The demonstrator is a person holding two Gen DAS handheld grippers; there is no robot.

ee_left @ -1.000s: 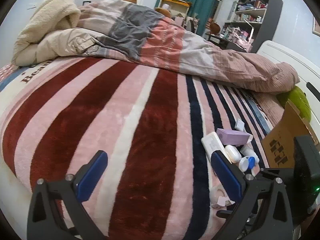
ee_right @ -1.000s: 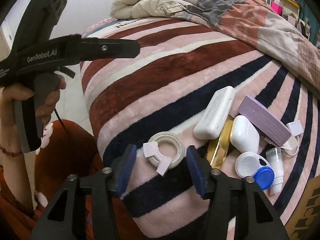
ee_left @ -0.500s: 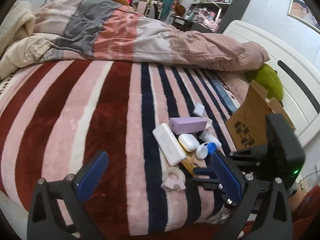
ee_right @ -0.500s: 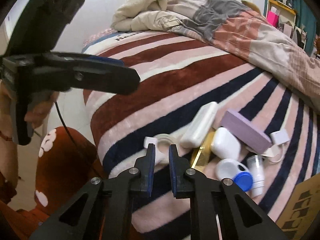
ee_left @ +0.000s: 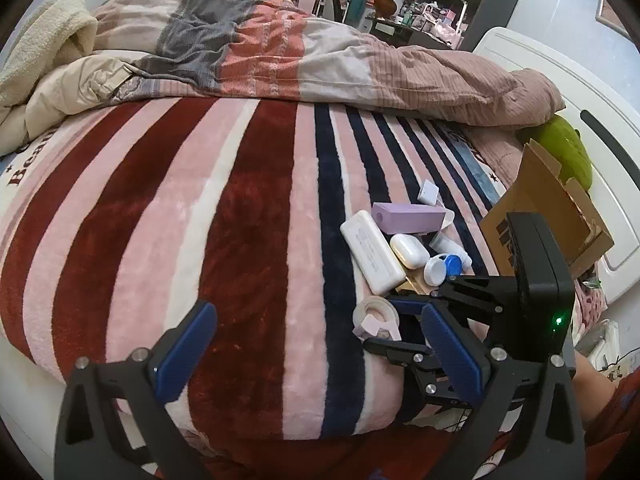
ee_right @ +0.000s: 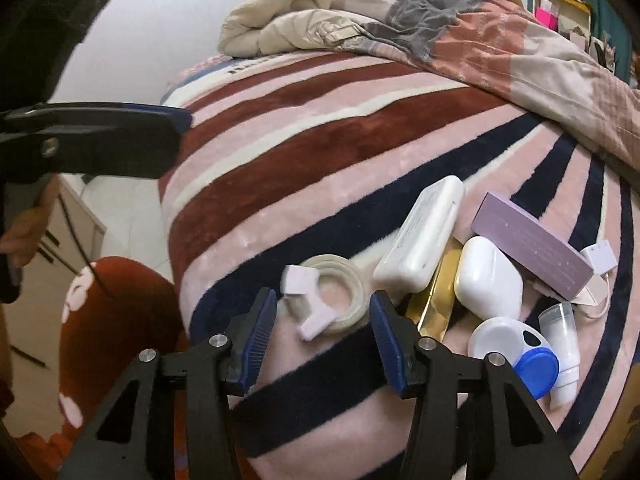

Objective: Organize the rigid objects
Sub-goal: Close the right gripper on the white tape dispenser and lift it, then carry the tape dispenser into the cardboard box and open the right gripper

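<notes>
Right gripper (ee_right: 323,326), jaws spread wide, straddles a tape roll (ee_right: 334,300) lying flat on the striped blanket (ee_right: 304,160); its blue pads (ee_right: 262,328) flank the roll without visible contact. At 2 o'clock from the roll lie a white rectangular case (ee_right: 422,234), a white earbud case (ee_right: 488,278) and a purple box (ee_right: 532,246); at 4 o'clock, a blue-lidded lens case (ee_right: 516,350). Left gripper (ee_left: 316,354), jaws wide apart, holds nothing above the blanket's edge. A cardboard box (ee_left: 548,216) stands at 3 o'clock.
</notes>
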